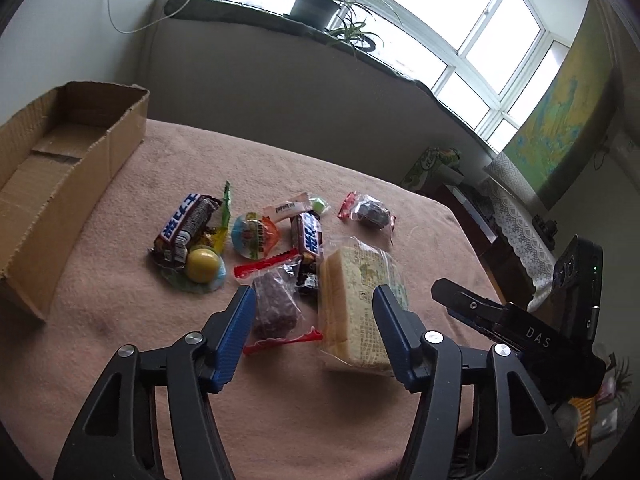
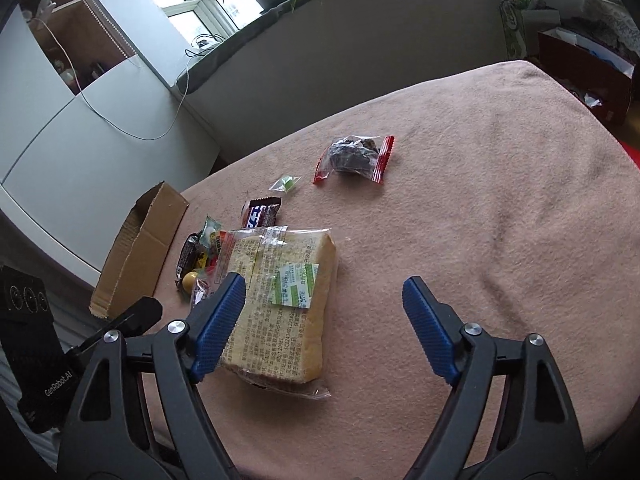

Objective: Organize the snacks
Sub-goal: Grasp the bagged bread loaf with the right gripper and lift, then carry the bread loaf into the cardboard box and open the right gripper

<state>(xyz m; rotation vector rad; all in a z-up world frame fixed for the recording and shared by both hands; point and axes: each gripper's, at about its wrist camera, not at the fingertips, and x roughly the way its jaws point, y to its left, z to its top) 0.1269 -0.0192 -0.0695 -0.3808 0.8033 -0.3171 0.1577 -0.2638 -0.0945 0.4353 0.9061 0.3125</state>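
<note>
Several snacks lie on a pink cloth-covered table. A wrapped bread slice pack lies nearest, also in the right wrist view. Beside it lies a dark cake in a clear red-edged wrapper. Further off are two Snickers bars, a yellow ball candy, a round toy egg and a second dark cake pack. My left gripper is open above the near cake and bread. My right gripper is open over the bread's right edge, empty.
An open cardboard box stands at the table's left, empty inside; it shows in the right wrist view too. The right gripper's body is at the left view's right side. A windowsill with plants runs behind the table.
</note>
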